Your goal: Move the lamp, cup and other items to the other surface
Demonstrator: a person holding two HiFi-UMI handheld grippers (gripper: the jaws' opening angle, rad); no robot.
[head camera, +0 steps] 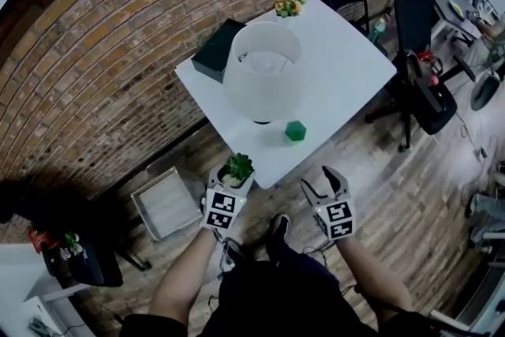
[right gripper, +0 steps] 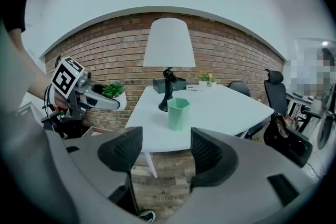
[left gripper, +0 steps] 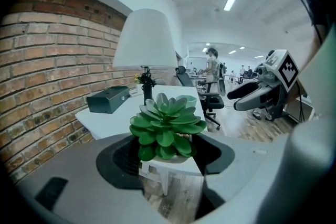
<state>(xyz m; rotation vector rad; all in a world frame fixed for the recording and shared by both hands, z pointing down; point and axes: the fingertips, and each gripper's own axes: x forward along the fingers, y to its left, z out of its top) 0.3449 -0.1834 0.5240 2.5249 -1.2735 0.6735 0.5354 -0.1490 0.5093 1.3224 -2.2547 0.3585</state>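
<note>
**Head view:** I hold both tools just short of the near corner of the square white table [head camera: 347, 83]. The left gripper [head camera: 230, 184] is clamped on a small white pot of green succulent [head camera: 239, 166], which hangs in the air just off the table's near-left edge. The right gripper [head camera: 325, 184] has its jaws apart and nothing in them. On the table stands the lamp with a white tapered shade [head camera: 263, 71]. A mint-green faceted cup [head camera: 295, 131] sits just beside the lamp's foot, on my side. A dark green box [head camera: 215, 51] lies toward the brick wall [head camera: 95, 51], and a little pot of yellow flowers [head camera: 289, 6] stands at the far corner.

**Left gripper view:** The succulent's pot sits between the pads with wood floor showing beneath it. The table and lamp lie ahead.

**Right gripper view:** The open jaws frame the cup, which stands upright straight ahead near the table's front edge. The lamp's black stem [right gripper: 167, 89] is close behind it.

As I read it, the cup is the nearest item and lies on the free right gripper's line, not on the loaded left one's. A straight reach forward should meet it, and the stem behind it is the thing to avoid. I cannot tell whether the plant is bound for this table or leaving it.
</note>
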